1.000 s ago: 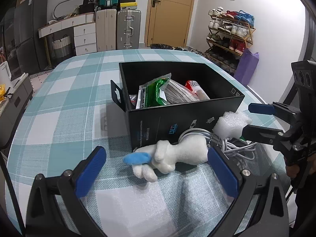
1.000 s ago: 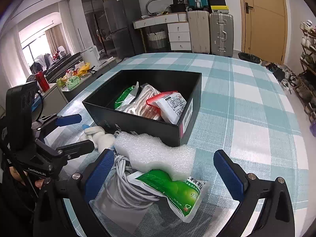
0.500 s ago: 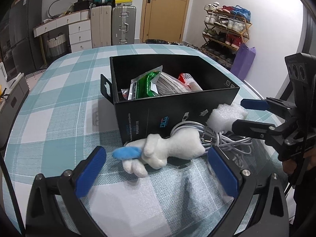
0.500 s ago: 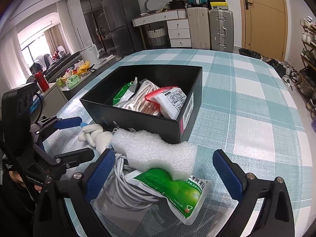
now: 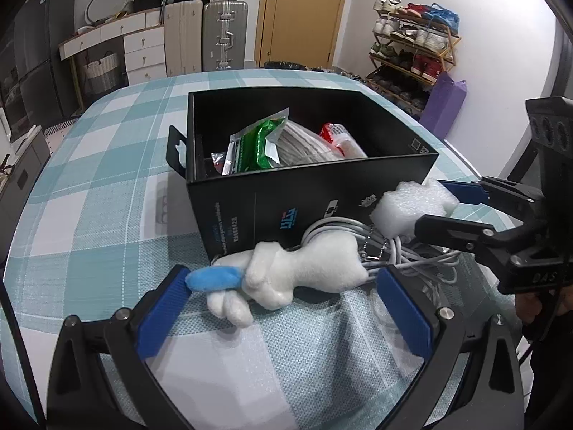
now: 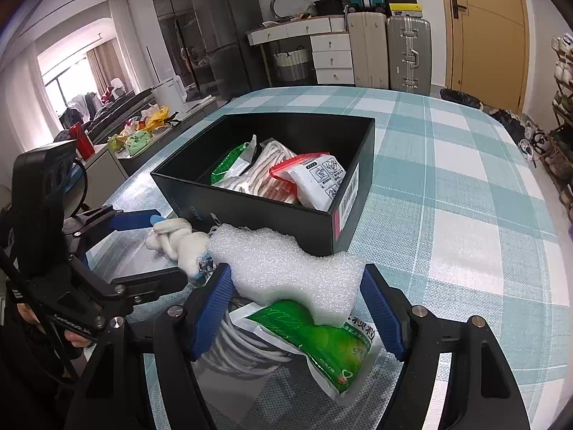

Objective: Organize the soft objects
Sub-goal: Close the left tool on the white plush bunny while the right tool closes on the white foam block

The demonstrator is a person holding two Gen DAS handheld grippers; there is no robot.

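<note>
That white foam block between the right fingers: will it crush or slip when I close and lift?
The white bubbly foam block looks airy, so probably very light and squashy. Its irregular shape overhangs the green packet, so it may tilt. Its textured surface probably grips well.

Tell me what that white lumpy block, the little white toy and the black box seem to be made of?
The white block looks like soft packing foam: matte, with a fine bubbly texture and torn edges. The toy seems to be fuzzy plush fabric, probably stuffed, with a blue felt-like tip. The black box looks like stiff matte cardboard with thin flat walls, printed marks and a barcode label, though thin plastic cannot be ruled out.
</note>
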